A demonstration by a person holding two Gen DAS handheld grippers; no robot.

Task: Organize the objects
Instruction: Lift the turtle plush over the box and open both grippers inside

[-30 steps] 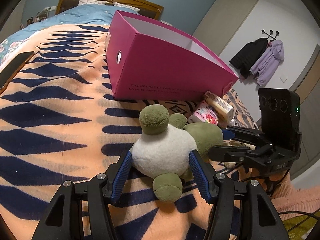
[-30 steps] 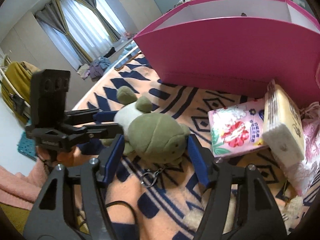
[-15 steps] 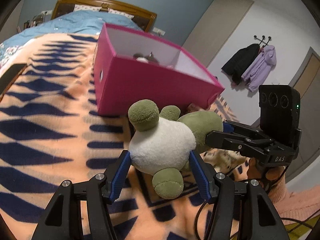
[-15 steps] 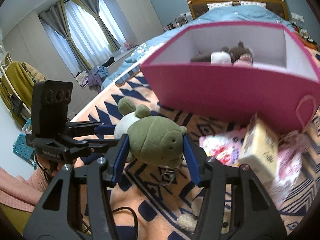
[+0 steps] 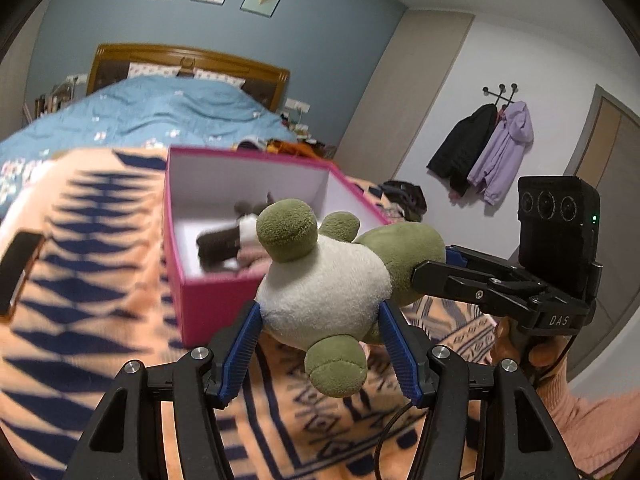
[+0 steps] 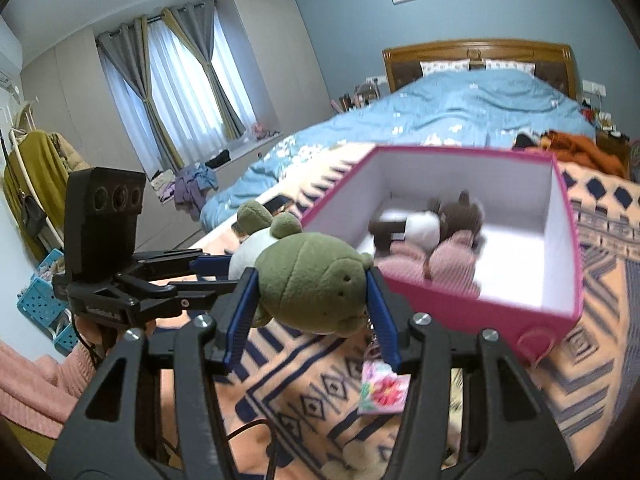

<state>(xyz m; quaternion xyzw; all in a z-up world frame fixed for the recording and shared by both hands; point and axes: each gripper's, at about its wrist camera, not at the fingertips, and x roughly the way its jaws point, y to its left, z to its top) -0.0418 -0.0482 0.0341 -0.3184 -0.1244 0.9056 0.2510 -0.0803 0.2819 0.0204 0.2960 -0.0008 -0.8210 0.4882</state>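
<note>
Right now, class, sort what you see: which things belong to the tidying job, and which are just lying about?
Part of the job:
- green frog plush, gripped by the left gripper and the right gripper
- pink box, already holding a brown bear plush
- floral tissue pack

Lying about:
- phone on the blanket
- coats on the wall hooks
- blue basket

Plush frog [image 5: 324, 280], green with a cream-white belly, held clear of the blanket just in front of the box, belly in the left wrist view, round green head [image 6: 310, 282] in the right. Pink box [image 5: 208, 304], open-topped with white inner walls, standing on the orange-and-navy blanket [image 5: 80, 320]. Inside it lie a brown plush toy [image 6: 452, 216] and a pink one [image 6: 448, 266].
</note>
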